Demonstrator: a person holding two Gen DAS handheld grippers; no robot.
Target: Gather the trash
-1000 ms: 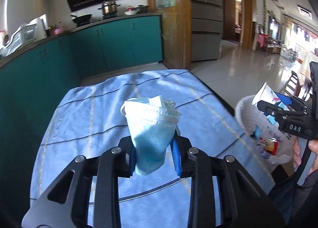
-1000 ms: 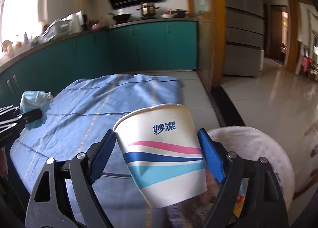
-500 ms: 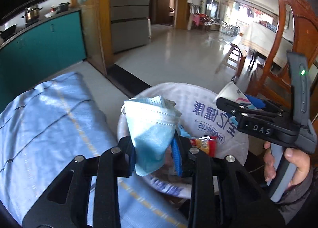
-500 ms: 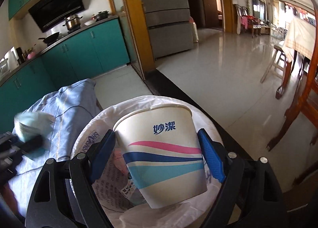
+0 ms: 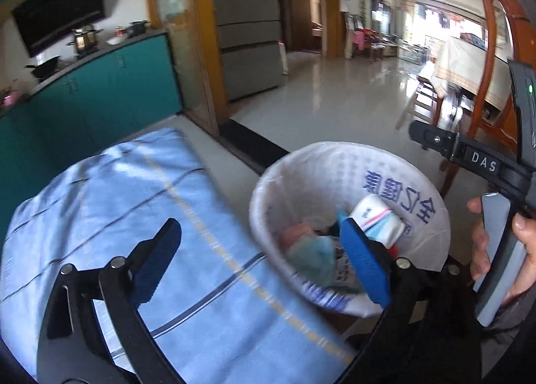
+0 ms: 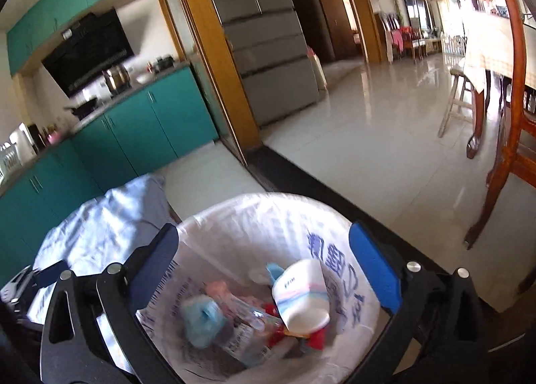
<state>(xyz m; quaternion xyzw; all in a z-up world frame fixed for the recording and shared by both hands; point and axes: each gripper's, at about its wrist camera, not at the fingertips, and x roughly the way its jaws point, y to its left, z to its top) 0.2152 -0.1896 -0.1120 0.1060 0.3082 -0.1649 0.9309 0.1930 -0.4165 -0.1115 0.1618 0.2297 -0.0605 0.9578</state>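
Both grippers have their fingers spread wide and still opening, nothing pinched in either one. The left gripper [image 5: 264,266] hangs over the edge where the blue striped tablecloth [image 5: 117,203] meets the trash bin [image 5: 335,156], its right blue pad right over the bin's mouth. The right gripper [image 6: 268,270] sits straight above the same bin, fingers framing the opening.

The trash is all down inside the white bag liner [image 6: 234,223]: the paper cup [image 6: 301,297] with the pink and blue stripes is lying on its side on top of some wrappers, and the crumpled blue face mask [image 6: 201,317] is just left of it, looking blurry. From the left wrist view you can see a hand [image 5: 502,250] wrapped round the right gripper's handle, next to a wooden chair [image 5: 495,49].
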